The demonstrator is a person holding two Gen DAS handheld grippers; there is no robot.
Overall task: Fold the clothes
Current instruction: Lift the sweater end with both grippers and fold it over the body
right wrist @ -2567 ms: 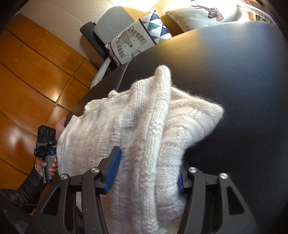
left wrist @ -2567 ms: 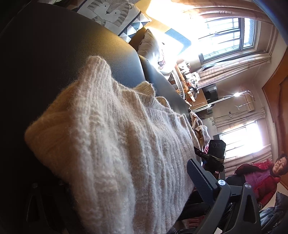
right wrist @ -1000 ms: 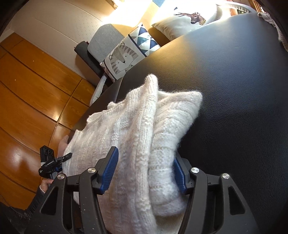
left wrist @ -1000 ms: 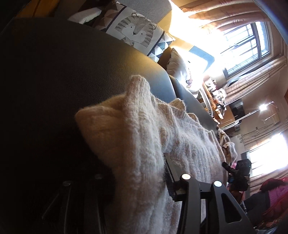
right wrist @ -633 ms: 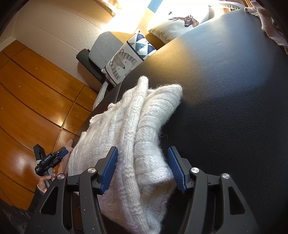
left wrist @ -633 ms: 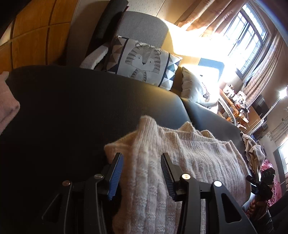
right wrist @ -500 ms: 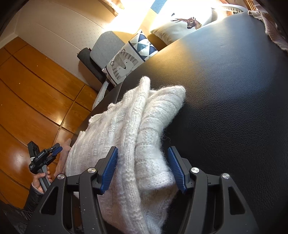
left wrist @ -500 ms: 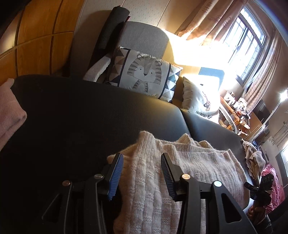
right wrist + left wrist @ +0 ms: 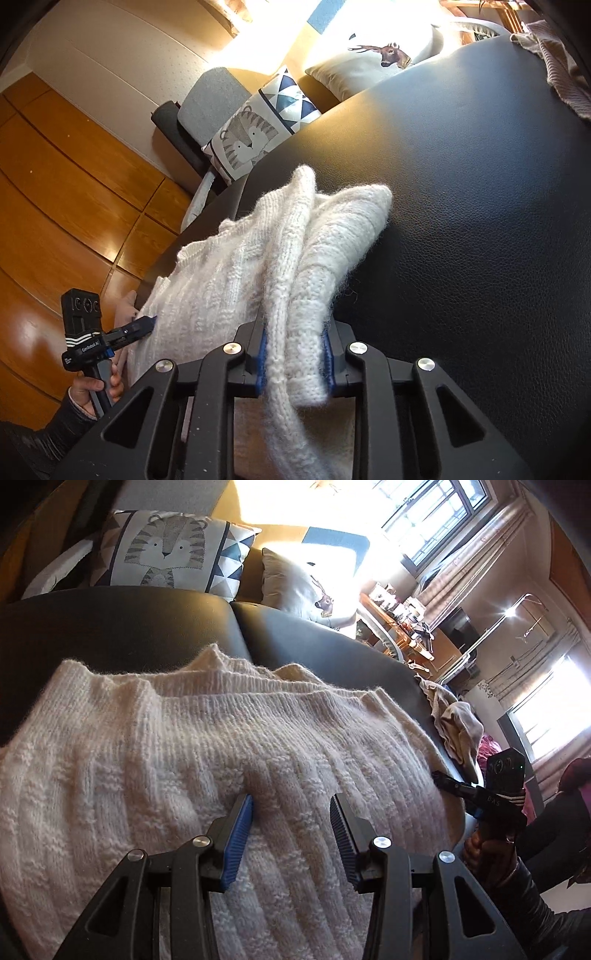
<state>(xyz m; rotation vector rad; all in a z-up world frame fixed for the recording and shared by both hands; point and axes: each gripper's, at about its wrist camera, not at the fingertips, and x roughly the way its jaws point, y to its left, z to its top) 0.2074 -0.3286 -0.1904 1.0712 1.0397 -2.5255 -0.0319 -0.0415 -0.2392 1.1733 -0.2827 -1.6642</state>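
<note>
Right tongs (image 9: pixel 293 363) just closed, pinching the sweater (image 9: pixel 295 266); left tongs (image 9: pixel 291 827) spread, sweater's bottom cut off.

One sweater (image 9: pixel 207 746), two cushions (image 9: pixel 166 550), two claws (image 9: pixel 291 834).

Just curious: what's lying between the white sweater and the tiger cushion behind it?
Only bare black sofa lies between the sweater and the tiger cushion, seen in the left wrist view.

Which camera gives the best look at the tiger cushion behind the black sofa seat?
The left wrist view. There the tiger cushion faces the camera nearly head-on, upright and sharp, with its whole printed face visible. In the right wrist view the same cushion is smaller and tilted, with its lower edge cut off by the sofa seat.
</note>
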